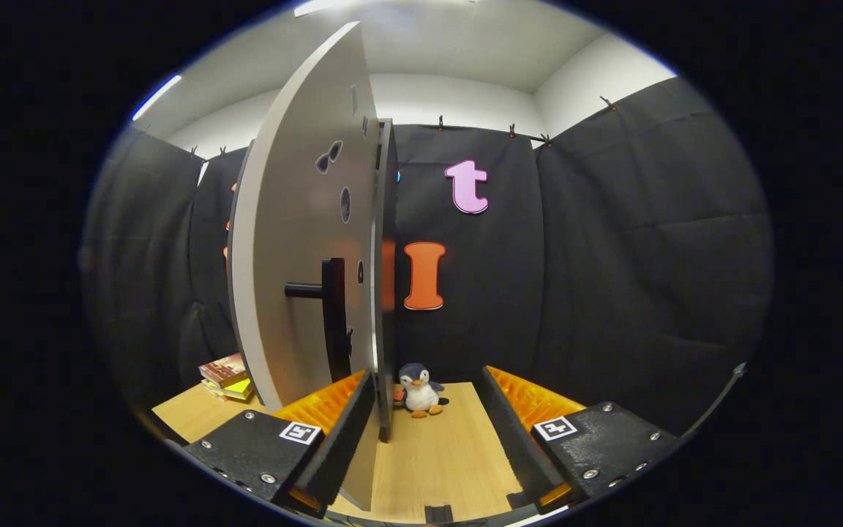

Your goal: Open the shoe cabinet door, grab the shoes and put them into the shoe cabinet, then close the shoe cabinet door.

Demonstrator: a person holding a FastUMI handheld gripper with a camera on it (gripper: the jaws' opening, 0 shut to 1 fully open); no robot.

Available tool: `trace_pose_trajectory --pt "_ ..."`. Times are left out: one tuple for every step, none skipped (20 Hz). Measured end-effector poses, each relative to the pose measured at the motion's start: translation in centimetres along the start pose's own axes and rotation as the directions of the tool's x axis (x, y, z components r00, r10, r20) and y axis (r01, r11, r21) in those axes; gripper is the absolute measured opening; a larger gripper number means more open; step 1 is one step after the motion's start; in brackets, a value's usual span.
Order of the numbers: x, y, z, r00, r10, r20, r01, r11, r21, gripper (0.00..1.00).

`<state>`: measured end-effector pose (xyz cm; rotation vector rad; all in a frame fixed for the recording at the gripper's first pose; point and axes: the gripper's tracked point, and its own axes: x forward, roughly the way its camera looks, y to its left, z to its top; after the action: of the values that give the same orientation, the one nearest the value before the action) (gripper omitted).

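Just ahead, cabinet door (297, 241) blocks gaping tool (429, 432).

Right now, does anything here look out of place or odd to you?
Two small things. A penguin plush toy sits on the wooden floor beyond the open gripper, an odd item for a shoe task. Books lie stacked unevenly behind the cabinet door, which stands open, undamaged.

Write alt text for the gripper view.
The open gripper faces the edge of a grey cabinet door with a black handle, nothing between its fingers. A toy penguin sits beyond them on the wooden floor; books lie behind the door.
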<state>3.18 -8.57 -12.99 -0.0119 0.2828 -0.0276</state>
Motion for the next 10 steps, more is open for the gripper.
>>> trace_pose_trajectory --pt "0.0 0.3 -0.1 1.0 0.01 -0.004 -0.01 1.0 0.009 0.9" --pt "0.1 0.7 -0.2 1.0 0.02 -0.012 -0.02 1.0 0.017 0.88" --pt "0.0 1.1 -0.3 0.999 0.03 -0.018 -0.03 0.999 0.025 0.88" --pt "-0.2 1.6 -0.4 0.999 0.039 -0.025 -0.038 0.999 0.032 0.87" --pt "-0.3 2.2 -0.4 0.998 0.049 -0.028 -0.048 0.998 0.037 0.87" --pt "-0.3 2.7 -0.4 0.998 0.061 -0.03 -0.06 0.997 0.039 0.87" --pt "-0.4 3.5 -0.3 0.997 0.075 -0.031 -0.074 0.996 0.04 0.87" --pt "-0.4 4.4 -0.2 0.995 0.093 -0.032 -0.092 0.995 0.039 0.87" --pt "-0.6 5.6 -0.2 0.993 0.116 -0.035 -0.115 0.993 0.039 0.87" --pt "-0.6 6.4 -0.4 0.989 0.141 -0.037 -0.14 0.99 0.035 0.87"
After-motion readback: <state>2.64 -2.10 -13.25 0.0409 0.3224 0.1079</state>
